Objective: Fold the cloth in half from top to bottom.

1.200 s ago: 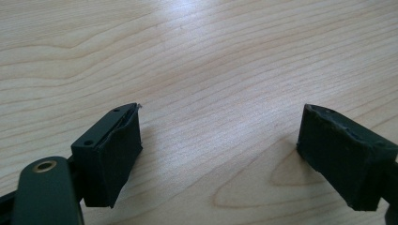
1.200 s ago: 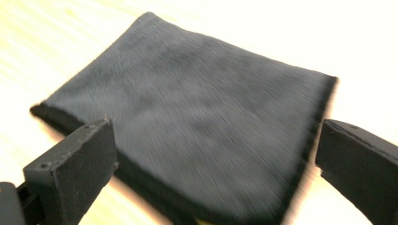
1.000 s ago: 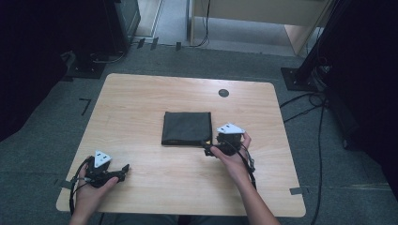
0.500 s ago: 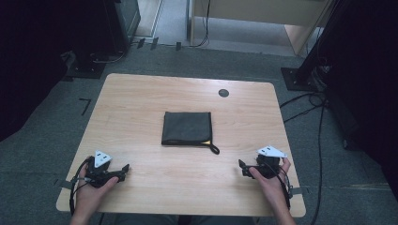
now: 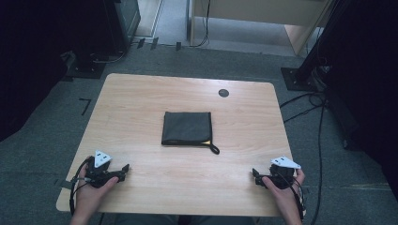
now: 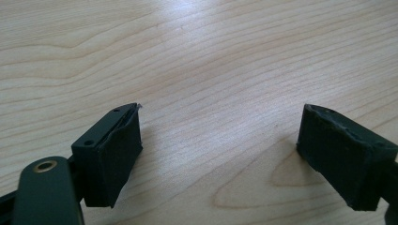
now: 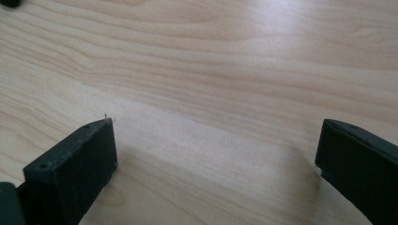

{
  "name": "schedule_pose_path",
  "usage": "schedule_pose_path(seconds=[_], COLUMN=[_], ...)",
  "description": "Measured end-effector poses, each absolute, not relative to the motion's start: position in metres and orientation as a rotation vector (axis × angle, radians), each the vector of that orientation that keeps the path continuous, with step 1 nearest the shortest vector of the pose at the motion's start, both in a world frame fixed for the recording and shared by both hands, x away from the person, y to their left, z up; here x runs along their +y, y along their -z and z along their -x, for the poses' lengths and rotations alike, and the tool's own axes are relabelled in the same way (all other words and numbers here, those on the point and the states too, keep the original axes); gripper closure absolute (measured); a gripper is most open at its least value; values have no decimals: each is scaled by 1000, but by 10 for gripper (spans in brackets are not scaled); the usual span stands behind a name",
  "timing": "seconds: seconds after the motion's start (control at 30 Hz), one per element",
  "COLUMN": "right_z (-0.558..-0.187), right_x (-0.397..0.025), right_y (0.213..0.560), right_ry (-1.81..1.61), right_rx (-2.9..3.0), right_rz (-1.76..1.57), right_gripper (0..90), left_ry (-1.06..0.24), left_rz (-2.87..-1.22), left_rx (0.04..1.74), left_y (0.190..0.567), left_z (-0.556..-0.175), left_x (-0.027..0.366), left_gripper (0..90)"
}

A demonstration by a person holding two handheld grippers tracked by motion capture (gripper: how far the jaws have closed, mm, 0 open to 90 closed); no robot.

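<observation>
- High view: a folded dark cloth lies flat at the middle of the table, its loop toward the near edge. The left hand-held gripper rests by the near left corner, the right hand-held gripper by the near right corner, both well apart from the cloth.
- Left gripper view: jaws spread wide over bare wood, gripping nothing.
- Right gripper view: jaws likewise wide apart, with bare wood between them.

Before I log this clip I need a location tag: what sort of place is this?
Probably a lab or recording workspace, not a home: a bare light wooden table on grey carpet, black equipment stands with loose cables around it, and a folded dark grey cloth laid out between two hand-held grippers.
</observation>
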State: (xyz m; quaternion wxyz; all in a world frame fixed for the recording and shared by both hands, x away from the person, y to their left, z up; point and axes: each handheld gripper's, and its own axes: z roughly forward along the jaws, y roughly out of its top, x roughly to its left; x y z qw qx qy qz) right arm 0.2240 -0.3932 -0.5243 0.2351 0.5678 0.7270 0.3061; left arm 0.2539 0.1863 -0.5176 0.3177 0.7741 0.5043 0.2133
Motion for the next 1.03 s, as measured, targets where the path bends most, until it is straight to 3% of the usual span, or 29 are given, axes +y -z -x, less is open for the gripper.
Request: schedule_pose_path(seconds=[1.03], right_z=[-221], right_x=[-394], right_y=[526], right_ry=[-837], right_rx=[1955], right_rz=[-1615], right_gripper=[0], left_ry=[-562], left_rz=[-2033], left_rx=[1330], left_y=[518], left_z=[-254], left_x=[186], left_gripper=[137])
